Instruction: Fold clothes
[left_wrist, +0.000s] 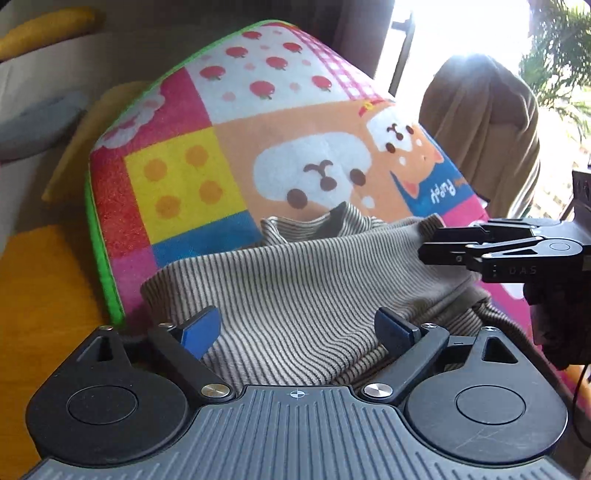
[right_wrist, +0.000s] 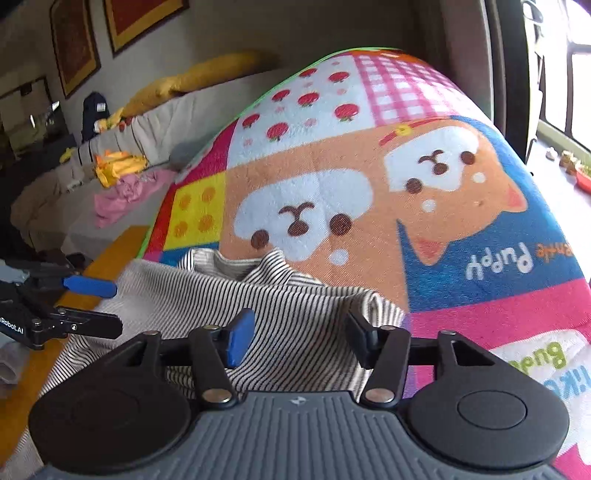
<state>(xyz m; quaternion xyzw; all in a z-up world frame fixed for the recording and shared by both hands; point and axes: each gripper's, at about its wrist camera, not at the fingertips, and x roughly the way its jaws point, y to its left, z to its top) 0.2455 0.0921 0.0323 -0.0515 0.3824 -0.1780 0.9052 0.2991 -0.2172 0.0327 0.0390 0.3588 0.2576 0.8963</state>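
Both claws open over the striped top

My left claw (left_wrist: 297, 330) and right claw (right_wrist: 299, 341) gape apart, gripping nothing; the top (left_wrist: 295, 280) lies folded beneath them at the near edge of the puppy blanket (left_wrist: 229, 162).

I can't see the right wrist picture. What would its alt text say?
A striped grey garment lies on a colourful puppy-print blanket, with the right gripper open just above it, nothing held. The left gripper reaches in from the left, also open.
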